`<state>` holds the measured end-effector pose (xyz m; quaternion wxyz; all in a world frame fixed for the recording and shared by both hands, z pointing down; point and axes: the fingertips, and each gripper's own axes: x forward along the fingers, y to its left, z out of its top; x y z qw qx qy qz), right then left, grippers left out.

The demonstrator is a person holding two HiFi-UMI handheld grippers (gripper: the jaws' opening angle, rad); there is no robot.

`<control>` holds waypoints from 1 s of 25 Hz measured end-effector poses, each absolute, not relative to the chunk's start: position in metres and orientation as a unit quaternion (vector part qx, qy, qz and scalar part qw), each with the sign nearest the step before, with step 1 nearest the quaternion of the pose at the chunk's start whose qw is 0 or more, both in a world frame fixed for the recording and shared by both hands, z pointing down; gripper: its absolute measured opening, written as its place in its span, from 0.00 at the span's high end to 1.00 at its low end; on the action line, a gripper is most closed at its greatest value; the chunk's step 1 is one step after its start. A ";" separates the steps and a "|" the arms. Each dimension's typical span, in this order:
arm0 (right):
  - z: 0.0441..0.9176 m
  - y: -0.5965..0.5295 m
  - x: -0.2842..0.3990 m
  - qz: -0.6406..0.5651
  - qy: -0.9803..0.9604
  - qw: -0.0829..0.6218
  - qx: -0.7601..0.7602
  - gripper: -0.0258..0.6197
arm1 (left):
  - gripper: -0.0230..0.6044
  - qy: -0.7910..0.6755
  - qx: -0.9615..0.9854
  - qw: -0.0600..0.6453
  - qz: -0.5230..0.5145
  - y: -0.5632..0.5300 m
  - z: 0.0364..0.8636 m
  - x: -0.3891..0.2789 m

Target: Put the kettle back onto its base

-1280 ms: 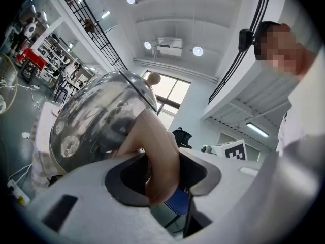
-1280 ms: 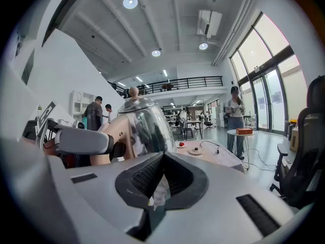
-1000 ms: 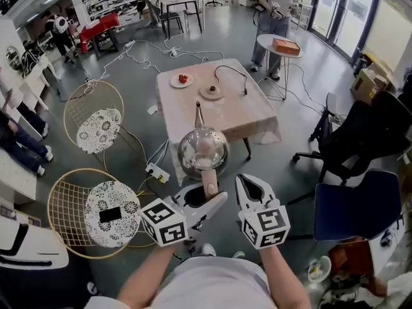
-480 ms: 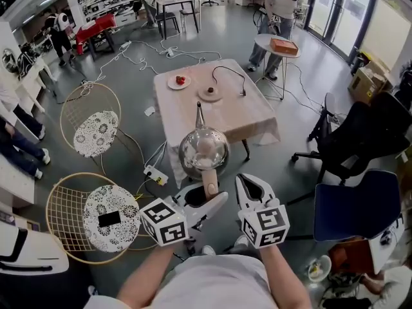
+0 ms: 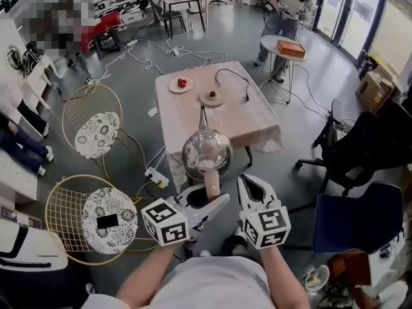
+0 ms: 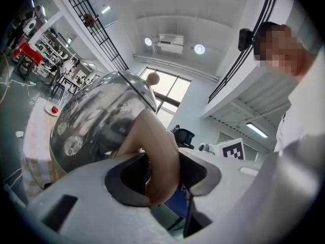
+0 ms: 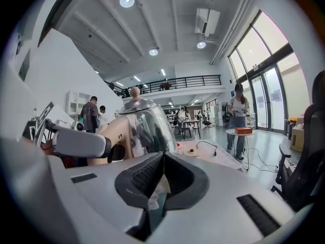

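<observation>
A shiny steel kettle (image 5: 206, 152) with a pale wooden handle (image 5: 211, 184) hangs in the air, short of the near edge of the table (image 5: 257, 124). My left gripper (image 5: 205, 201) is shut on that handle (image 6: 160, 156), and the kettle body (image 6: 96, 121) bulges just beyond the jaws. Close on the right, my right gripper (image 5: 252, 192) is shut with nothing in it, and its pads (image 7: 162, 161) meet. The round kettle base (image 5: 211, 96) with its black cord lies on the table's far half. The right gripper view also shows the kettle (image 7: 147, 123) and the base (image 7: 192, 150).
A plate with red fruit (image 5: 181, 84) sits at the table's far left. Two wire chairs (image 5: 93, 124) stand to the left, and a power strip (image 5: 156, 176) with cables lies on the floor. Dark office chairs (image 5: 360, 153) are on the right. A person stands by a small round table (image 5: 285, 47) beyond.
The view has shifted slightly as both grippers and the kettle moved together a little toward the table. The grip on the handle is unchanged.
</observation>
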<state>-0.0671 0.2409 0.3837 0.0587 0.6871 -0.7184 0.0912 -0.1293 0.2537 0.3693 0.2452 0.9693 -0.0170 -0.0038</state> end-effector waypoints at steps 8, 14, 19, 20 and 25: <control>0.384 0.197 -0.013 0.102 -0.734 0.055 0.670 0.95 | 0.70 -0.034 0.966 0.257 -0.001 0.217 0.370 -0.076; 0.383 0.168 0.021 0.099 -0.750 0.062 0.651 0.95 | 0.70 -0.051 0.961 0.272 -0.010 0.191 0.370 -0.039; 0.385 0.154 0.050 0.104 -0.765 0.061 0.633 0.95 | 0.70 -0.072 0.958 0.279 -0.011 0.179 0.371 -0.010; 0.385 0.152 0.056 0.103 -0.767 0.062 0.630 0.95 | 0.70 -0.076 0.957 0.280 -0.013 0.177 0.371 -0.005; 0.388 0.146 0.082 0.102 -0.776 0.063 0.619 0.95 | 0.70 -0.101 0.952 0.290 -0.014 0.168 0.372 0.016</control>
